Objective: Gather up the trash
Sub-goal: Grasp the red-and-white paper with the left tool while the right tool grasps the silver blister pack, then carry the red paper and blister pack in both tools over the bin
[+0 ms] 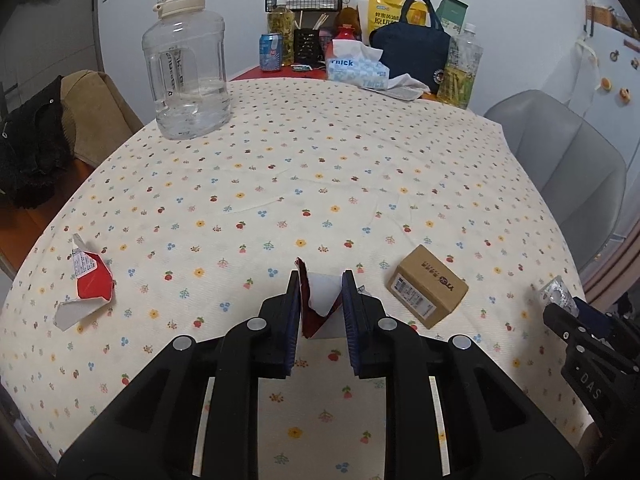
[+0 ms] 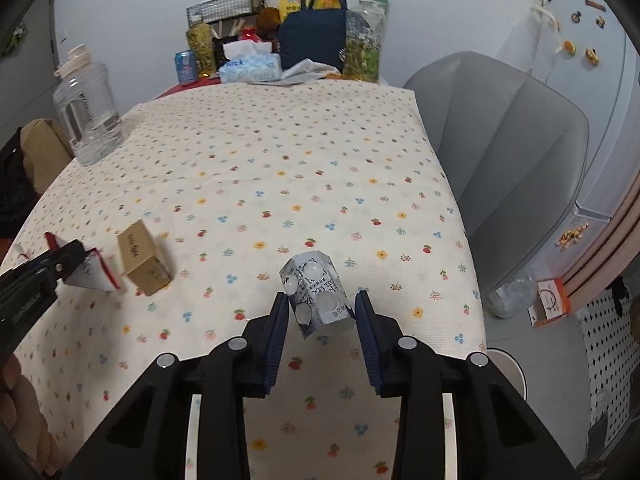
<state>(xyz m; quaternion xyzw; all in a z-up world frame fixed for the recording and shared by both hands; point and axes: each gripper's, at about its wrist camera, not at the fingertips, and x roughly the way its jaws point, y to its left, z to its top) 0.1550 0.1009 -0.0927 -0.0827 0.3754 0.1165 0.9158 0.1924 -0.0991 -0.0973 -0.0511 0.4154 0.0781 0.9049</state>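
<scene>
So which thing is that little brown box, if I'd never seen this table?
Start at the flowered tablecloth and come to its near edge. The small cardboard box lies there, between the torn red-and-white wrapper and the silvery pill blister. It is the only plain brown, solid block among the flimsy scraps.

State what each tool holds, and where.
Left tool: red-and-white torn carton scrap, pinched by its sides. Right tool: blister pack, by its lower edges.

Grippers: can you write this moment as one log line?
left gripper: jaws shut on torn red-and-white paper wrapper | right gripper: jaws around silver foil pill blister | brown cardboard box: untouched
</scene>
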